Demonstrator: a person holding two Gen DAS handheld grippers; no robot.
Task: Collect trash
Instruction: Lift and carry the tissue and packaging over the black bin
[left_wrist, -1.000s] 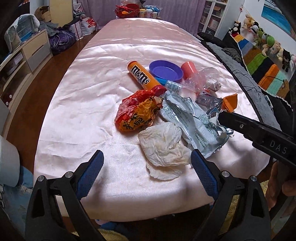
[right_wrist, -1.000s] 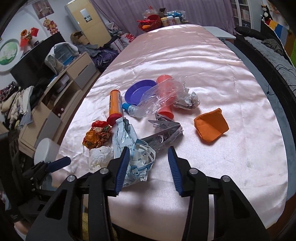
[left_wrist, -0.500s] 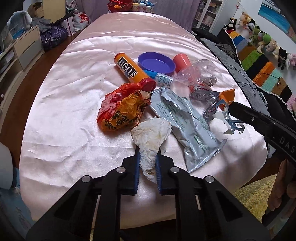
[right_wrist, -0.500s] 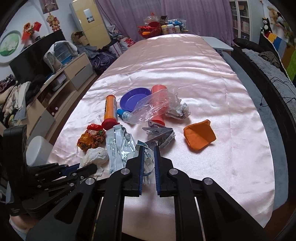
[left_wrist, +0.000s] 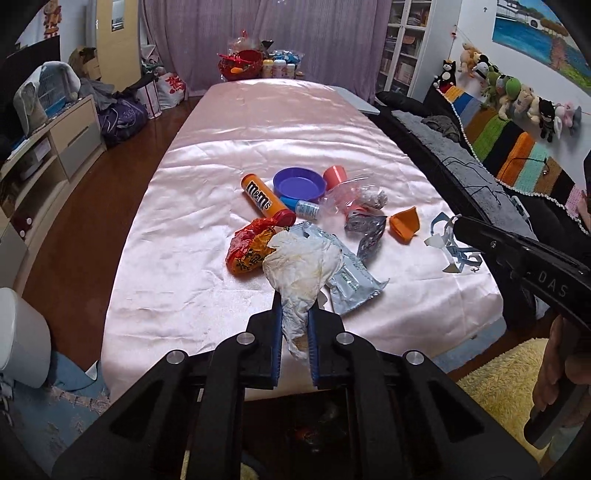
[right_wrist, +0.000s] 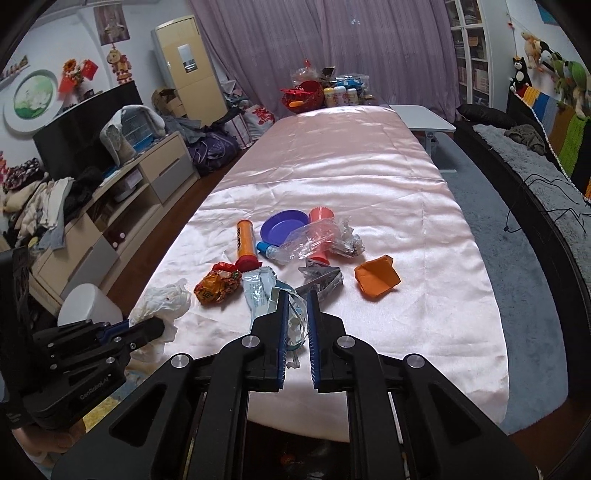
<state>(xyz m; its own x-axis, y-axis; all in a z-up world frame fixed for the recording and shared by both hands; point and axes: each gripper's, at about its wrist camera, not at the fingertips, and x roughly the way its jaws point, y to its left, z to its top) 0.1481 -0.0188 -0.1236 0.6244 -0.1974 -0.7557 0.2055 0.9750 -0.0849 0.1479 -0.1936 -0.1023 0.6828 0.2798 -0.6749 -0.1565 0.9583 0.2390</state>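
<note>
A: What has changed since a second ago?

B: Both grippers were open over the pile then. Now the left gripper is clamped on the tissue, and the tissue is up off the cloth, hanging crumpled between the blue pads.

A: And the right one?

B: The right gripper was narrower than the left but still apart. Now its fingers are pinched on the torn mask, a scrap of white and pale blue with loops. From the left view the mask dangles at the right gripper's tip, clear of the cloth, to the right of where it lay.

A: Did the hands move?

B: Both views have pulled back and up; more of the room shows and the pile sits further off than half a second ago.

A: What is left on the cloth?

B: The rest stayed put. The red and orange wrapper lies just beside the silver pouch, whose near end is no longer covered by the tissue. Behind them are the candy tube, the purple plate, the red cup, a clear bag and the orange paper.

A: Anything near the left hand?

B: A white bin stands on the floor just below the held tissue.
</note>
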